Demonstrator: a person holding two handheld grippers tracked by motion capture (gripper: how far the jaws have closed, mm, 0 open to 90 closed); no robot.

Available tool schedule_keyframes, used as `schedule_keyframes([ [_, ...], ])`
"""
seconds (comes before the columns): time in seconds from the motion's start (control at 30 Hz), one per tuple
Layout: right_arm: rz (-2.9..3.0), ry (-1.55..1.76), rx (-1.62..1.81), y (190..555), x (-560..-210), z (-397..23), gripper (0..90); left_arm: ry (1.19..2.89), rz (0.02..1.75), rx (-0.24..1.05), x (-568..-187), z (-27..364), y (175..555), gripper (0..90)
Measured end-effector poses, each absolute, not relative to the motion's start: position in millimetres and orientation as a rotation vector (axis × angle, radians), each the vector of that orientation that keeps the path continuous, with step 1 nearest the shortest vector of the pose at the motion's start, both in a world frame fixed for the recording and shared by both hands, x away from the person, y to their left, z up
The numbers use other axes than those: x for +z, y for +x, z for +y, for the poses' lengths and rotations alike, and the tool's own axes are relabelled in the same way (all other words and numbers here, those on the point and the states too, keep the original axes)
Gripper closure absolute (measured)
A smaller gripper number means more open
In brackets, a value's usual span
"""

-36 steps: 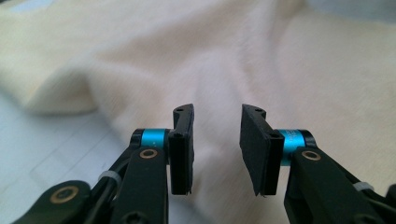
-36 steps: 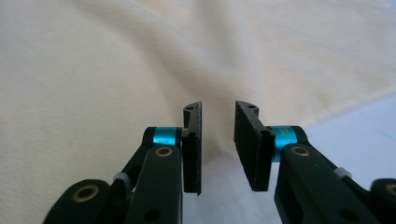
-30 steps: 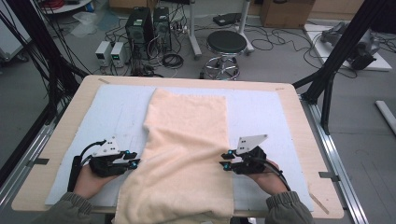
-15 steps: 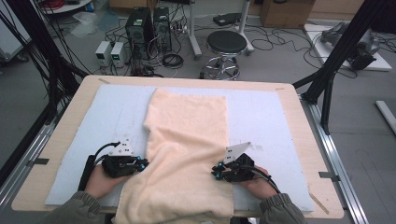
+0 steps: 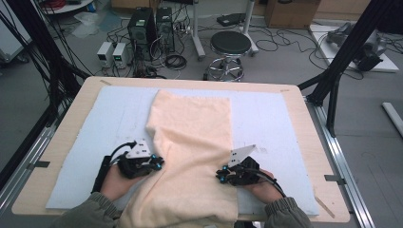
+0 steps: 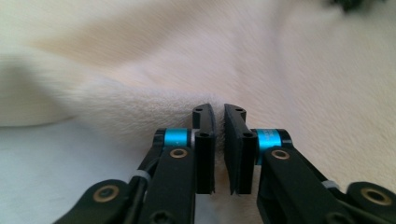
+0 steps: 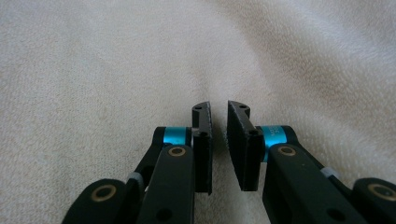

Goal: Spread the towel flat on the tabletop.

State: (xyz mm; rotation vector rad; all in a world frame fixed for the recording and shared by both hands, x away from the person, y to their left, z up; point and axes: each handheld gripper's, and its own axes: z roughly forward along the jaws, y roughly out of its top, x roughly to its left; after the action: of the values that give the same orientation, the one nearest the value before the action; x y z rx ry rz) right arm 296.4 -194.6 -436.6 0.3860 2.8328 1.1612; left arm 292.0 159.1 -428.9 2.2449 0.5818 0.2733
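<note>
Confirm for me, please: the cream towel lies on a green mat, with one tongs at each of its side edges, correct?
Not quite: the mat is pale blue, not green, as the high view shows. The rest holds: the cream towel lies on it, with the left tongs at one side edge and the right tongs at the other.

A lab: computer towers [image 5: 151, 26], floor cables [image 5: 280, 45], black frame struts [image 5: 354, 42].

Each tool is black: the left tool [image 5: 159, 163] and the right tool [image 5: 219, 175]. Both have shiny blue rings, gold screws, a grey three-cornered plate and a black cable. The sleeves [image 5: 90, 213] are olive green.
</note>
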Motion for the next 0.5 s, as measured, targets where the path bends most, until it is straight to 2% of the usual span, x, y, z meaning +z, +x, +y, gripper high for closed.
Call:
schedule_keyframes([
  [0.1,2.825,0.374,1.160,296,-436,-195,77.9,2.196,0.579,0.229,-425,163,294,75.7],
  [0.23,2.785,0.374,1.209,297,-430,-199,77.3,2.134,0.585,0.251,-415,180,294,73.3],
  [0.5,2.736,0.415,1.225,300,-425,-205,75.1,2.077,0.658,0.303,-409,210,298,77.9],
])
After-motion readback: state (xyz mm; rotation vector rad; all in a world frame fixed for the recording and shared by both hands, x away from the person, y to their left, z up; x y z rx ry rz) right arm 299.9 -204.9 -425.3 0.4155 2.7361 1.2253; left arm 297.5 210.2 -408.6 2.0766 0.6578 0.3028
